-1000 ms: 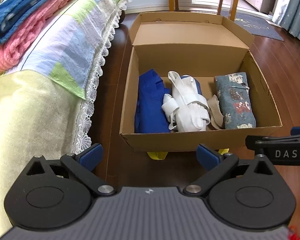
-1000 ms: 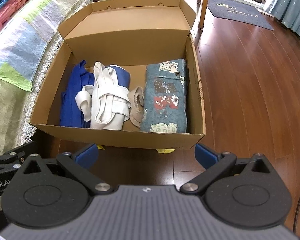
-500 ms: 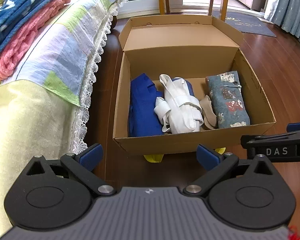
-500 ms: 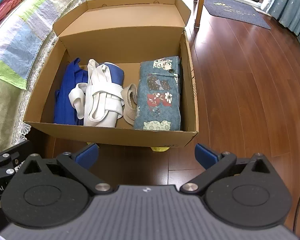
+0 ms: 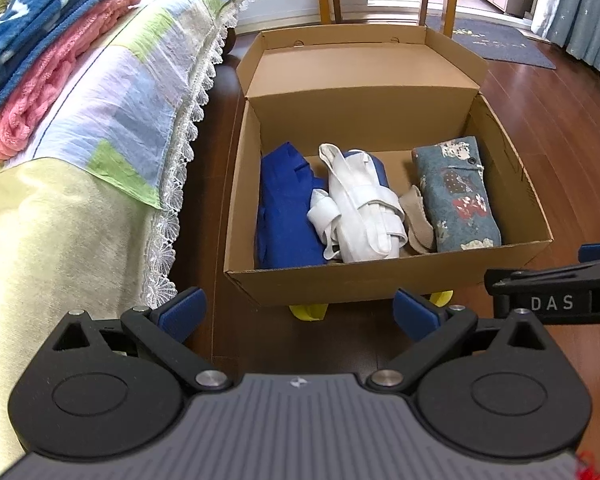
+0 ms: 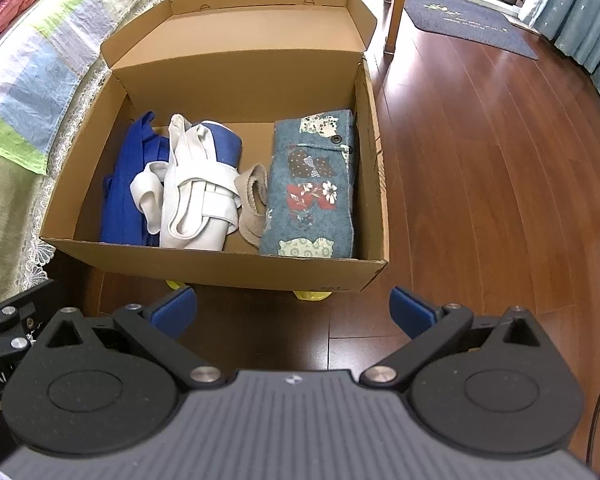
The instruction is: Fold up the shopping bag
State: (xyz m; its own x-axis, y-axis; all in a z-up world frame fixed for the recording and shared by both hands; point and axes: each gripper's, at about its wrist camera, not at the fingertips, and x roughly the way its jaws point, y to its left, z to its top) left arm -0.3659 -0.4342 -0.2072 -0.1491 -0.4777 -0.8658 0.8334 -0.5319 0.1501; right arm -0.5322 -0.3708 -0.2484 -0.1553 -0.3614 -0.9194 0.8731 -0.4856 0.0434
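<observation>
Both grippers have drawn back from the cardboard box (image 5: 380, 280); left gripper (image 5: 300, 314) and right gripper (image 6: 294, 310) gape wide, empty, folded bags (image 6: 204, 196) ahead.

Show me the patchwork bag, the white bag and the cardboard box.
patchwork bag (image 6: 314, 188): right wrist view, floral patch at its middle.
white bag (image 6: 196, 204): right wrist view, wrapped straps.
cardboard box (image 5: 380, 278): left wrist view, near wall.

The left tongs (image 5: 298, 311) stand wide apart, their blue-padded fingertips (image 5: 182, 309) spread at 10 and 2 o'clock from the grey body, holding nothing. The right tongs (image 6: 294, 309) are likewise spread wide and bare. In the left wrist view the right tongs' black side juts in at 3 o'clock; the left's edge shows at 9 o'clock in the right view.
</observation>
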